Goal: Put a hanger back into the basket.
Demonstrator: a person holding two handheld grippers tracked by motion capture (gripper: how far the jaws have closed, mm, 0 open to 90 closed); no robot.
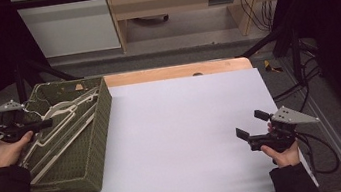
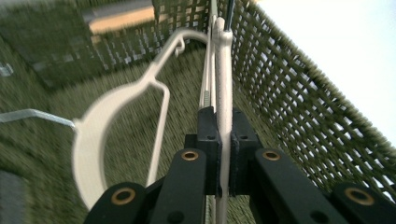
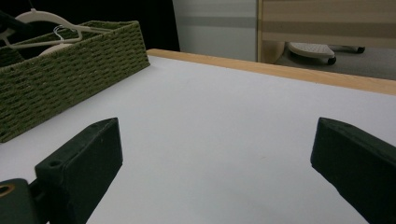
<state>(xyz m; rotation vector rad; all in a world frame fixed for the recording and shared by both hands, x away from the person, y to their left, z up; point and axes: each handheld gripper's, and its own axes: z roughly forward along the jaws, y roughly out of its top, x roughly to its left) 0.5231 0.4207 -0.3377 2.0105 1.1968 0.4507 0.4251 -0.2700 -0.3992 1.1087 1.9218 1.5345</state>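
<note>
Olive-green woven basket (image 1: pixel 94 137) sits at the left of the high view, on the left end of a white counter (image 1: pixel 184 139) with a wooden far edge. Cream hangers (image 1: pixel 63 122) lie piled inside it, their long bars running diagonally from lower left to upper right of the basket.

At the far left of that view a hand holds the left gripper (image 1: pixel 44 125), reaching in over the basket's left wall. In the left gripper view its black jaws are clenched on the bar of one hanger (image 2: pixel 223 93), which runs straight up the middle of the frame between the pads. To the left of it curves a second hanger (image 2: pixel 100 116), with the basket's mesh wall (image 2: pixel 299 102) along the right.

At the lower right of the high view, well apart from the basket, another hand holds the right gripper (image 1: pixel 249 124) low over the bare counter. In the right gripper view its jaws stand wide apart, released, with nothing between them but white counter; the basket (image 3: pixel 70 74) shows at upper left.
</note>
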